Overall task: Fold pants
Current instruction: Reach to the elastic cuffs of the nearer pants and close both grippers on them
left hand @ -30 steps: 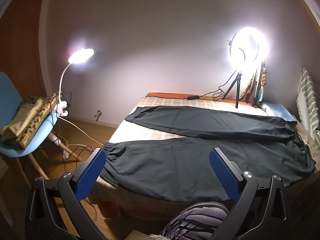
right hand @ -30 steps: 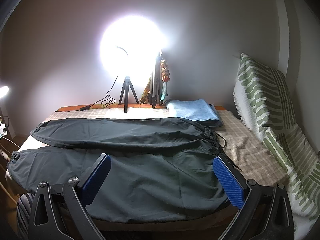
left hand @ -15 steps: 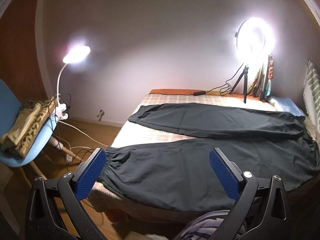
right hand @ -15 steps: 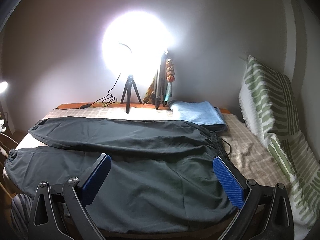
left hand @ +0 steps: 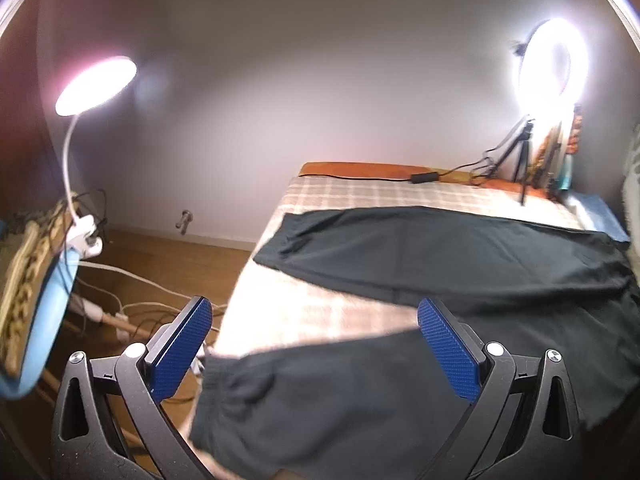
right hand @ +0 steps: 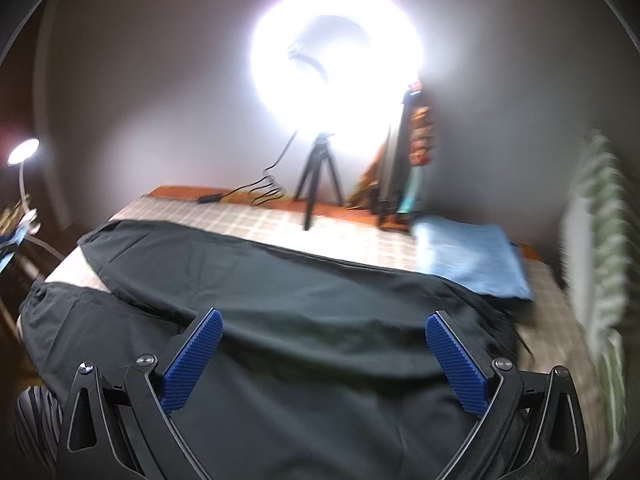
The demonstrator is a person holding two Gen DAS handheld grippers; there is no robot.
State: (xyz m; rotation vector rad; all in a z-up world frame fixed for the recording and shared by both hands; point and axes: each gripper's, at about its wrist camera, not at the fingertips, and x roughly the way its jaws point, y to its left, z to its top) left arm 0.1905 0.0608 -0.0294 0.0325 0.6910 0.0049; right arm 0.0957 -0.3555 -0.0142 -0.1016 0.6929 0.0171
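The dark, thin-fabric pants [left hand: 460, 264] lay spread flat on the checked bed [left hand: 320, 316], legs apart. Both the left tool [left hand: 316, 344] and right tool [right hand: 324, 352] hovered wide open, empty. Blur possibly hid the near cuff's edge; a shallow pinch could slip off.

Left tongs [left hand: 314, 350] and right tongs [right hand: 326, 354] both gape wide, empty.

No text, label, brand or number can be read in either view. Both views are blurred, and no printed signs show.
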